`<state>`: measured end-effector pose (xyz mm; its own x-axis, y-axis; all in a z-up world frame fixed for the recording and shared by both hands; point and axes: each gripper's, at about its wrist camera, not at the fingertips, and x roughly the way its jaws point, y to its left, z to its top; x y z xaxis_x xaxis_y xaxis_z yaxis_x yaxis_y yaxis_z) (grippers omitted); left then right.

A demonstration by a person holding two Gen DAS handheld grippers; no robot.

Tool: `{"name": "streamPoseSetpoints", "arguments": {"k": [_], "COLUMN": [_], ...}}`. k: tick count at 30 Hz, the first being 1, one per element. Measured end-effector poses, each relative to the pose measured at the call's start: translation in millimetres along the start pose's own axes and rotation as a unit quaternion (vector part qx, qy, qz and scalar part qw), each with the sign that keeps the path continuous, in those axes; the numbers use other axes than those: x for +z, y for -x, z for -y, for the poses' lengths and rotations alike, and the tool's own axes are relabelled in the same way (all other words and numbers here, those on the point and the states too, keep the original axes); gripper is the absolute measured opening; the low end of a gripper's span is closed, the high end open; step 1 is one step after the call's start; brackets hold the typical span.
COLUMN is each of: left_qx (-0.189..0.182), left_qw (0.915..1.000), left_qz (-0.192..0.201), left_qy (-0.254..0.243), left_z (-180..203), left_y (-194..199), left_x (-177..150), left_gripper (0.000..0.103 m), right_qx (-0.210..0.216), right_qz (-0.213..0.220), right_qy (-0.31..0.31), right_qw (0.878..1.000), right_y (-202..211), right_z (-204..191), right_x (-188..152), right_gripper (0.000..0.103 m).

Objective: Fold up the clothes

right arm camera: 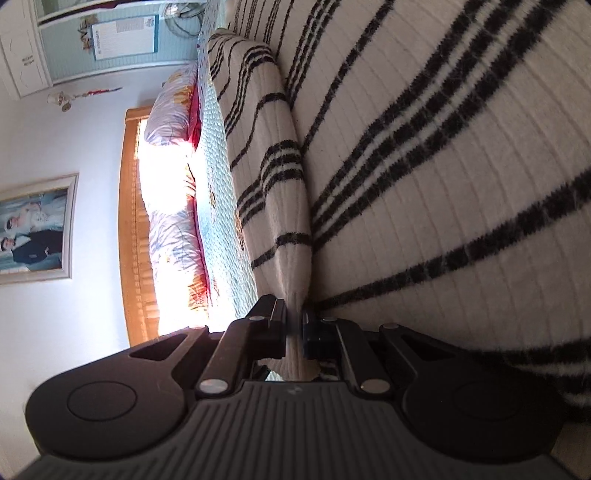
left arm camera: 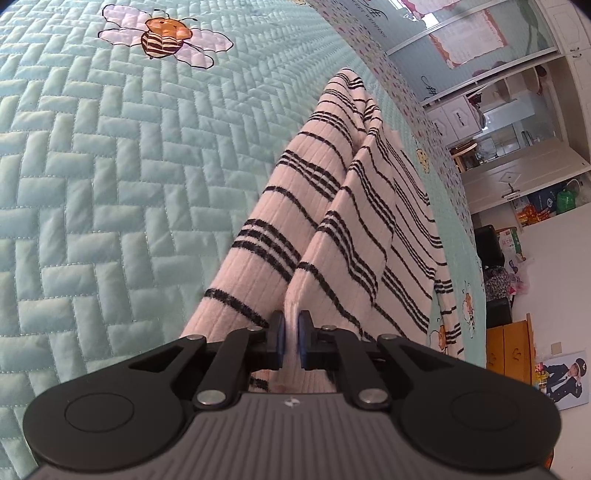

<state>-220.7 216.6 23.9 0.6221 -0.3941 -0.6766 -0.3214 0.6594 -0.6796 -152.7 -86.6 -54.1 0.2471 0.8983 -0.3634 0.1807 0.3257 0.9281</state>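
Pinching a folded edge of the striped knit sweater (left arm camera: 332,221), the left tongs (left arm camera: 291,338) are closing their blue pads on the cloth. The right tongs (right arm camera: 294,332) are likewise gripping another edge of the same sweater (right arm camera: 424,184). It is stretching along the bed's edge over the quilted teal bedspread (left arm camera: 92,184), which is carrying an embroidered bee (left arm camera: 162,35). Floral pillows (right arm camera: 173,229) are lying by the wooden headboard (right arm camera: 131,221), with a framed photo (right arm camera: 35,229) hanging on the wall.

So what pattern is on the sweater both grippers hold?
Cream ribbed knit sweater with thin black stripes, single and grouped; clearest in the left wrist view.
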Motion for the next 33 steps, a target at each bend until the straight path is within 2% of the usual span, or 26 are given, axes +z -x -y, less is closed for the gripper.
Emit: {"name": "streamPoseSetpoints", "arguments": {"k": [4,6,8,10,15,17,19,20,22,24,26,27,30,31,33], "left_qx": [0.013,0.021,0.046,0.066,-0.024,-0.013,-0.001,0.002,-0.019,-0.033,-0.044,-0.049,-0.067,-0.072,-0.084], "left_qw": [0.9995,0.9987,0.9956,0.9913,0.992,0.9909,0.9882,0.9865,0.9876,0.9871,0.9863,0.9856,0.9831,0.9822,0.9803], "left_qz": [0.021,0.039,0.074,0.106,0.074,0.045,0.016,0.002,-0.005,0.001,0.0,0.0,0.0,-0.001,-0.001], "left_qy": [-0.021,-0.026,-0.034,-0.043,-0.099,-0.126,-0.153,-0.164,-0.156,-0.157,-0.159,-0.162,-0.17,-0.173,-0.179], "left_z": [3.5,5.7,9.8,15.0,57.4,68.5,79.6,83.5,72.3,63.0,56.1,55.9,55.3,55.2,54.8], "left_y": [7.3,14.6,25.9,35.7,12.1,-16.5,-45.0,-58.2,-68.0,-71.2,-74.3,-74.1,-73.4,-73.1,-72.7], "left_x": [6.8,11.2,15.1,19.0,29.1,31.0,33.0,34.2,38.2,40.4,41.9,42.7,45.0,45.7,47.3], "left_gripper": [0.017,0.024,0.028,0.029,0.04,0.041,0.041,0.041,0.041,0.041,0.041,0.041,0.042,0.043,0.049], "right_qx": [-0.009,-0.027,-0.049,-0.06,-0.05,-0.066,-0.09,-0.106,-0.139,-0.193,-0.269,-0.289,-0.332,-0.346,-0.374], "right_qz": [-0.02,-0.022,-0.019,-0.001,0.072,0.09,0.104,0.106,0.107,0.11,0.109,0.111,0.087,0.082,0.061], "right_qy": [0.065,0.098,0.123,0.142,0.19,0.223,0.263,0.296,0.366,0.441,0.491,0.5,0.508,0.514,0.523], "right_qw": [0.998,0.995,0.991,0.988,0.978,0.968,0.955,0.943,0.914,0.87,0.822,0.809,0.79,0.781,0.764], "right_y": [8.1,19.1,33.3,49.9,72.8,61.8,46.2,34.8,10.8,-23.2,-60.6,-77.0,-115.1,-122.9,-140.9], "right_z": [-11.6,-18.3,-24.3,-30.2,-55.7,-76.6,-101.5,-117.2,-149.5,-182.4,-204.6,-212.1,-224.7,-225.6,-226.3], "right_x": [-1.9,-1.7,0.9,7.0,44.1,69.5,94.0,102.6,118.6,129.2,142.5,149.0,168.4,171.1,176.8], "right_gripper": [0.029,0.034,0.035,0.042,0.044,0.042,0.035,0.035,0.035,0.035,0.035,0.036,0.046,0.046,0.046]}}
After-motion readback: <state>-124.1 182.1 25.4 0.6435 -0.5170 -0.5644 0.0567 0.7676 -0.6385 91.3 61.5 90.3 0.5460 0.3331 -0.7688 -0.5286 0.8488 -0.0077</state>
